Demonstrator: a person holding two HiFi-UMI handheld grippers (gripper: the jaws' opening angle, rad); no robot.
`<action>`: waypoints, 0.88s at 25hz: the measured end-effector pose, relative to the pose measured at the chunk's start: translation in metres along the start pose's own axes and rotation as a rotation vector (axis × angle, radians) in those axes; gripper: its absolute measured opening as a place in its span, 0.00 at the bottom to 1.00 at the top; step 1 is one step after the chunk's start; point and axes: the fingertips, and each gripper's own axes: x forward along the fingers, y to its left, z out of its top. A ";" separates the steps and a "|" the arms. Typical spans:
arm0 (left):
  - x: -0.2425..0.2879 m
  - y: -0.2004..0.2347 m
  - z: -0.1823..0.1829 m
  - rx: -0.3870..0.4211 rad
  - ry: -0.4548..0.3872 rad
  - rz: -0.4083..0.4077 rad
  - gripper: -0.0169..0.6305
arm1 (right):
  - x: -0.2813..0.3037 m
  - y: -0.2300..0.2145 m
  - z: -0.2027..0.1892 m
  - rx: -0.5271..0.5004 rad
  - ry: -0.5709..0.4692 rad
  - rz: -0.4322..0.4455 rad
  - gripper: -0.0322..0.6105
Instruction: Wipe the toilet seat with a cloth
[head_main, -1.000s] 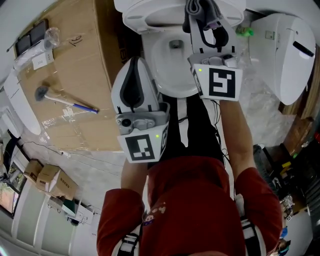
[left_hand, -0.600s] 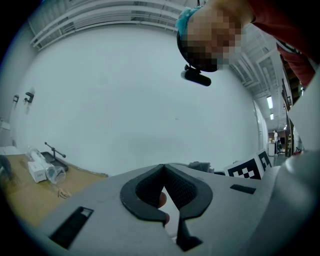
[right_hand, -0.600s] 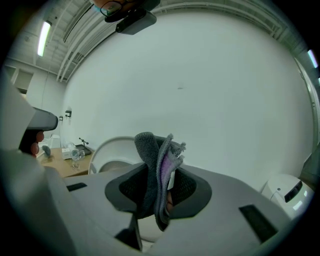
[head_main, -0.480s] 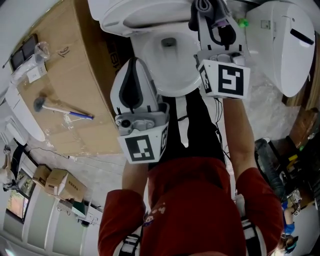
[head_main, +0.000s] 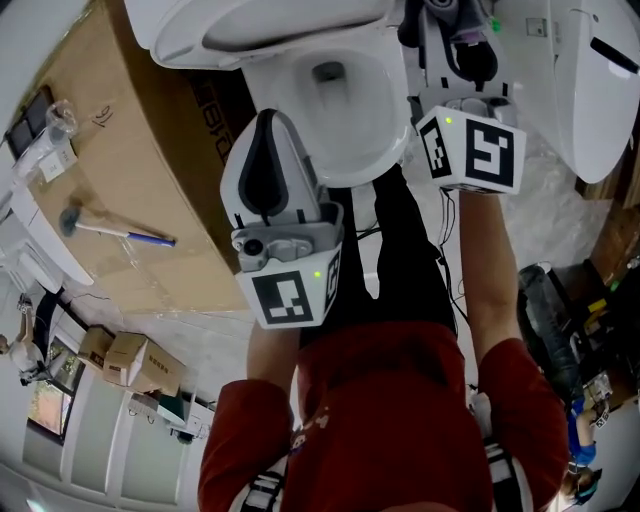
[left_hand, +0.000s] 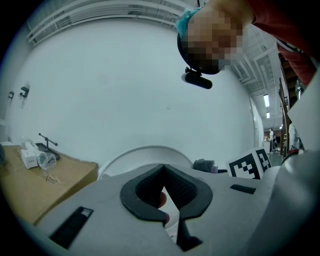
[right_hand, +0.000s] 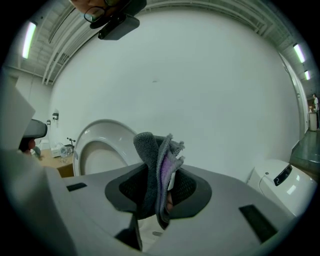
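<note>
Both are held roughly level by the toilet bowl (head_main: 345, 165). The left gripper (left_hand: 167, 192) is parked at its near rim, jaws pressed together, empty. A bunched grey-purple cloth (right_hand: 156, 172) is clamped in the right gripper (right_hand: 161, 189), off the bowl's right side.

The toilet seat (head_main: 170, 45) and the cloth (right_hand: 157, 170) ran off the head view's top edge. The left tongs (head_main: 268, 130) covered part of the bowl's rim (head_main: 390, 160).

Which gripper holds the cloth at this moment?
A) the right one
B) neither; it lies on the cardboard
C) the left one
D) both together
A: the right gripper is clamped on the grey cloth, while the left gripper is shut with nothing in it.
</note>
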 end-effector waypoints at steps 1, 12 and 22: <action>0.001 -0.002 -0.005 -0.001 0.004 0.000 0.05 | 0.000 -0.002 -0.004 -0.006 -0.001 -0.003 0.20; 0.013 -0.010 -0.058 0.009 0.026 0.006 0.05 | 0.004 -0.010 -0.066 -0.040 0.018 -0.002 0.20; 0.018 -0.004 -0.115 0.001 0.062 0.027 0.05 | 0.016 0.003 -0.133 -0.106 0.066 0.056 0.20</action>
